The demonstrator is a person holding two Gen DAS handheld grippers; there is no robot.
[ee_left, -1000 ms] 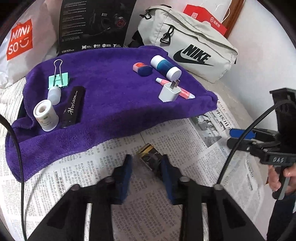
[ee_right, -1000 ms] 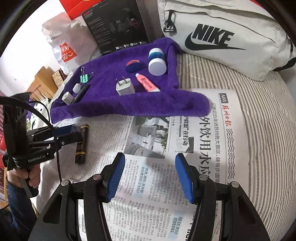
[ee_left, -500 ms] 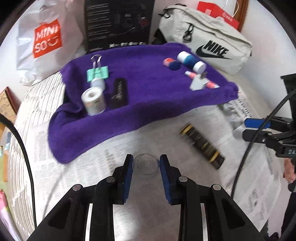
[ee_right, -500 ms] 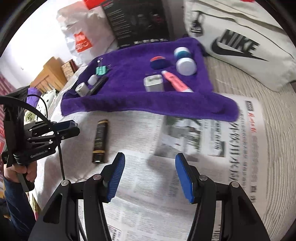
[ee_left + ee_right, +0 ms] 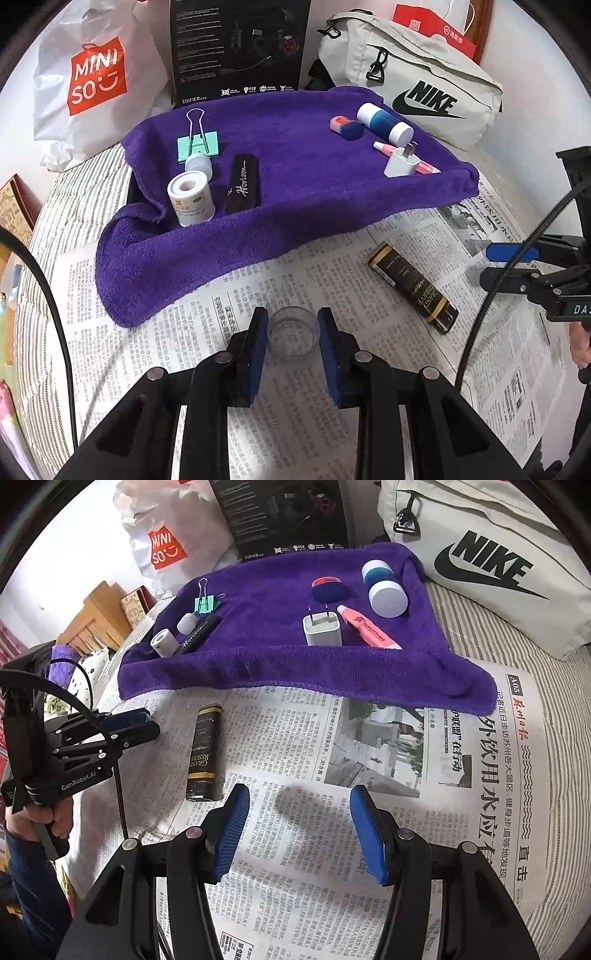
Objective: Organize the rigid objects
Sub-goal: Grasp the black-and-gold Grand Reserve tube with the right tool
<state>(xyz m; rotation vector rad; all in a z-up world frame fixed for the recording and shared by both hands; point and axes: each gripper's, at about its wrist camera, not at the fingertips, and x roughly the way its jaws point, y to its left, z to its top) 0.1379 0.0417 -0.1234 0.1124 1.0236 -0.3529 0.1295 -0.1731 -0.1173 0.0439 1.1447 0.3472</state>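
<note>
Nearest the left wrist camera, the left gripper (image 5: 291,334) has its blue fingers (image 5: 256,345) clamped on a small clear cup (image 5: 293,332) that stands on the newspaper (image 5: 258,369) spread over a striped bed (image 5: 546,686). In the right wrist view the right gripper (image 5: 299,830) hangs over the same newspaper with its fingers partly spread and nothing between them.

Just beyond, a dark tube with gold bands (image 5: 413,287) lies flat on the newsprint, between the two grippers and apart from both.

Farther back a purple towel (image 5: 295,173) carries two groups. On its left side are a white roll (image 5: 190,199), a small white bottle (image 5: 198,165), a black case lettered "Horizon" (image 5: 243,183) and a mint binder clip (image 5: 197,144). On its right side are a white plug adapter (image 5: 402,163), a pink tube (image 5: 367,627) just beside the adapter, a blue and red round item (image 5: 347,126) and a blue and white bottle (image 5: 384,121) lying on its side.

Against the wall behind stand a Miniso bag (image 5: 96,81), a black Edifier box (image 5: 240,51) and a pale Nike bag (image 5: 413,81).
</note>
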